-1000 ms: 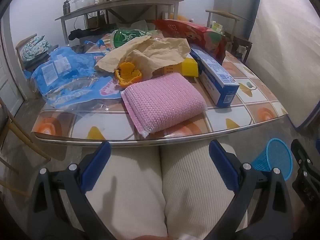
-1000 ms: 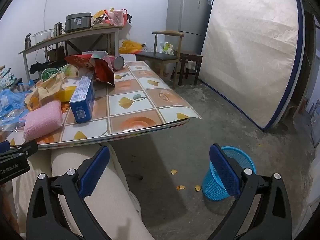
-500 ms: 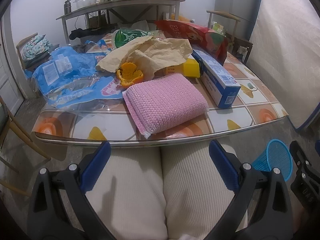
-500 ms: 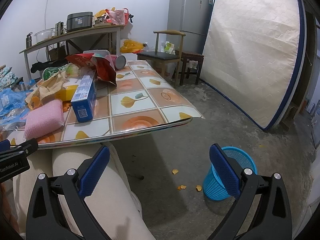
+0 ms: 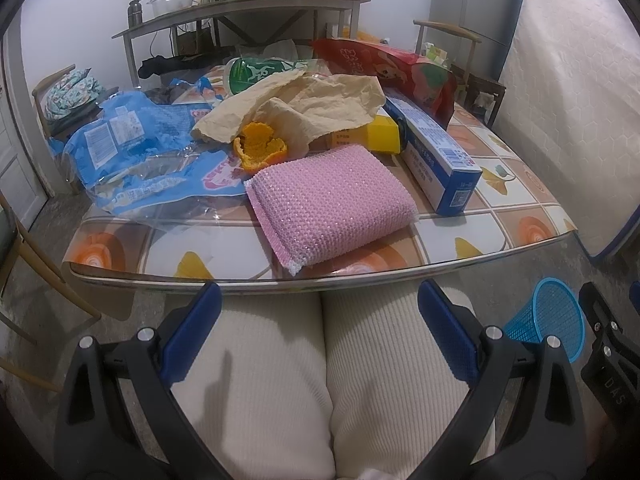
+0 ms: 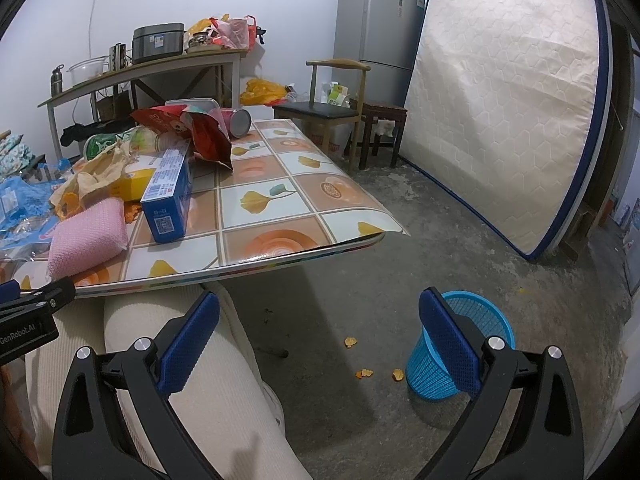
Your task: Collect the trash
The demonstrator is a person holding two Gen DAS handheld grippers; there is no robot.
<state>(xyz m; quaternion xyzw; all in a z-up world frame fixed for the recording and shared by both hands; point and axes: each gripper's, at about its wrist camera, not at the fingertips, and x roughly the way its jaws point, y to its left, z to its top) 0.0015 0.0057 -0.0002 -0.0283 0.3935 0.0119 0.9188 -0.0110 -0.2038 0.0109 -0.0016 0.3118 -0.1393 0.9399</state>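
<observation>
Table (image 5: 532,228): tiled cloth with orange and leaf patterns; litter crowds its far and left parts; the person's pale-trousered knees sit under the near edge
Blue wrapper (image 5: 132,148): spread flat at the left; crumpled brown paper (image 5: 304,104) lies behind it
Pink sponge (image 5: 328,204): near the front edge, just beside the blue box (image 5: 436,160)
Waste basket (image 6: 460,344): blue mesh, upright on the concrete floor, well apart from the table; orange scraps (image 6: 364,372) lie near its base
Orange peel (image 5: 260,148): touching the sponge's far corner, partly under the paper
Left gripper (image 5: 320,332): spread wide over the knees; empty
Right gripper (image 6: 320,332): spread wide; empty; low above the floor
</observation>
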